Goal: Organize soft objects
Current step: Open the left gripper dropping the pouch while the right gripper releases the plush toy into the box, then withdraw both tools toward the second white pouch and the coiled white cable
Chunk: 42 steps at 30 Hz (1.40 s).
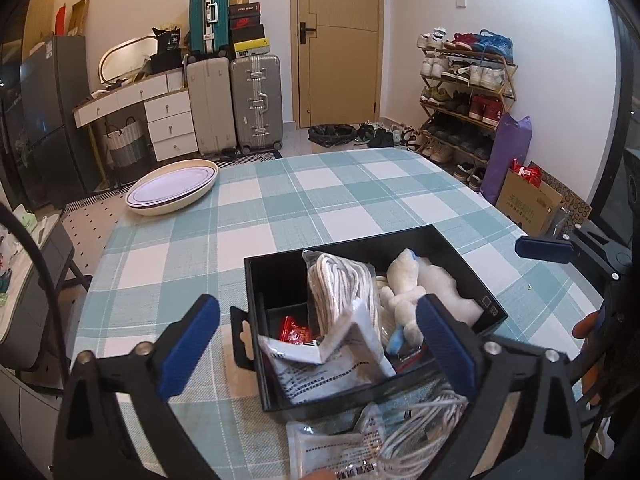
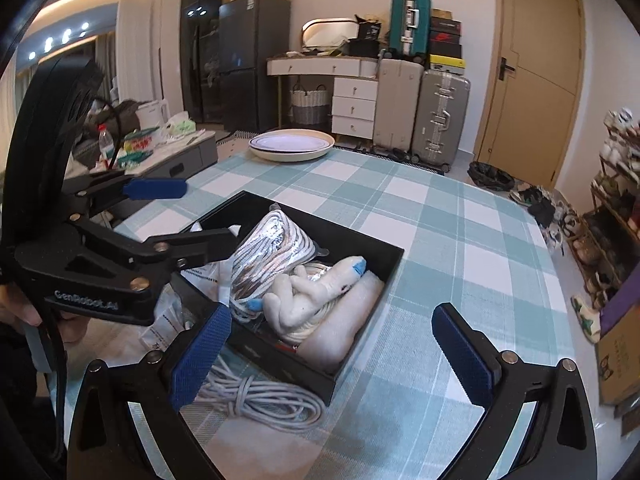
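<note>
A black box [image 1: 448,236] stands on the checked table, also in the right wrist view [image 2: 362,358]. In it lie a white plush toy [image 1: 408,280] [image 2: 308,300], a bagged bundle of white rope [image 1: 340,288] [image 2: 272,248], paper packets [image 1: 320,364] and a small red packet [image 1: 294,330]. A loose white cord [image 2: 256,396] [image 1: 424,428] and a plastic packet [image 1: 332,448] lie on the table beside the box. My left gripper [image 1: 316,344] is open over the box's near side. My right gripper [image 2: 340,352] is open and empty at the box's corner.
A cream oval tray [image 1: 172,188] [image 2: 292,145] sits at the table's far edge. Suitcases [image 1: 256,104], a white drawer unit [image 1: 168,120], a door and a shoe rack [image 1: 464,92] stand beyond. A cardboard box [image 1: 528,204] is on the floor at right.
</note>
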Tool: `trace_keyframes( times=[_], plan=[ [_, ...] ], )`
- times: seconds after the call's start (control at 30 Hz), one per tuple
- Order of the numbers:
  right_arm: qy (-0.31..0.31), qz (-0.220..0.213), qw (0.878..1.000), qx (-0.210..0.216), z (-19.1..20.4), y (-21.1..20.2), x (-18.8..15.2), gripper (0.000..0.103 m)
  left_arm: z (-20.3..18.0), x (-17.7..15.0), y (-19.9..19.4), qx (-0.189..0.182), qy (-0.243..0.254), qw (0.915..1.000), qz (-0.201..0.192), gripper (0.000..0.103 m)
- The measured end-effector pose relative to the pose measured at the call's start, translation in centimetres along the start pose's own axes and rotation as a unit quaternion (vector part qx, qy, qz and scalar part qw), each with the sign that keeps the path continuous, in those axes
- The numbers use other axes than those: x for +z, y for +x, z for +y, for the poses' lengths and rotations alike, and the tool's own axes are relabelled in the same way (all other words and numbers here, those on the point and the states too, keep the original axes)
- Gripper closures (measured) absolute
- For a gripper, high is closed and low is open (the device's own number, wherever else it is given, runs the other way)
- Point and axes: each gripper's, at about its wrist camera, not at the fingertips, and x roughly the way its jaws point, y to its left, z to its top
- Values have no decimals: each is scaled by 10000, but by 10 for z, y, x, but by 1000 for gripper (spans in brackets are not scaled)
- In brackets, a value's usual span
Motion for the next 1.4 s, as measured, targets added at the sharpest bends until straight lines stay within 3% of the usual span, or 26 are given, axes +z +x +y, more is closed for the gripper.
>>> trace_keyframes(
  times=[0.27,0.6,0.97,1.4],
  plan=[
    [634,68,9979,61,-8,-10,-23,1,18,-21,-23,89,-238,9996,-81,0],
    [547,253,9977,307,10,-12,-43,1,28,-54,-33,366,-387,9986,-45,0],
    [742,474,9953,393,16,0,-47,1,28,-64,-34,460,-345,9983,77,0],
    [1144,907,9893,35,3,23,-54,1,33,-78,-31,618,-315,9973,231,0]
  ],
)
